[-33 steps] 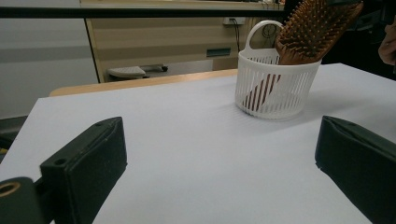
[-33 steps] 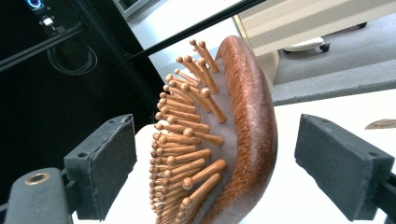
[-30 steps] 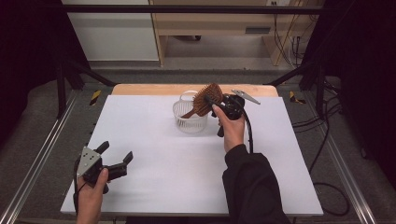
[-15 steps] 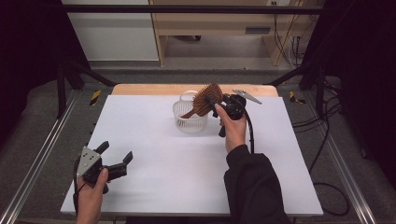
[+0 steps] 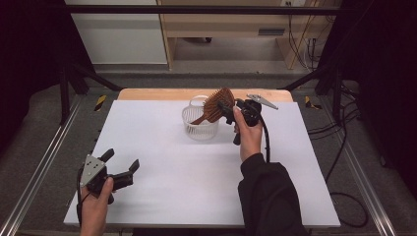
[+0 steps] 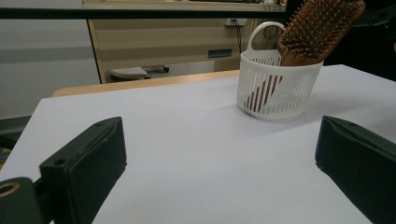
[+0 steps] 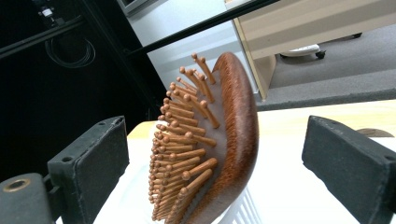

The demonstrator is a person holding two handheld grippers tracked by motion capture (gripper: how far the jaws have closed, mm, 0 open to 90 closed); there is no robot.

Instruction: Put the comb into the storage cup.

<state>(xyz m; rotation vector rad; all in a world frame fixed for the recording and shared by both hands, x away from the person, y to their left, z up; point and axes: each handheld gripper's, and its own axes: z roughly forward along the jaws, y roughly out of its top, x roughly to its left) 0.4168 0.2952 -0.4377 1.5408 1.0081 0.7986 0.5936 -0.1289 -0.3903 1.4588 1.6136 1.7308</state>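
High view: a brown brush point(image 5: 217, 105) stands in a small white basket point(image 5: 199, 129) near the top middle of the frame, on the white desk point(image 5: 167, 167). The brush handle is down inside the basket and the bristly head leans out over the rim, tilted toward the right tongs point(image 5: 231, 109).

In the right gripper view the brush head point(image 7: 219, 140) sits in the middle of the frame, between the two black jaws. The jaws stand wide apart and do not touch it, so the right tongs are released. The wooden back faces the right jaw and the pins face the left jaw.

The left tongs point(image 5: 120, 164) are at the lower left of the high view, low over the desk and well apart from the basket. They are spread wide too and hold nothing. The left gripper view shows the basket point(image 6: 276, 88) at the upper right.

I think the step in hand is letting the brush rest in the basket. To do it well, pull the right tongs straight back and do not bump the pins. The basket looks light, so a knock could tip it.
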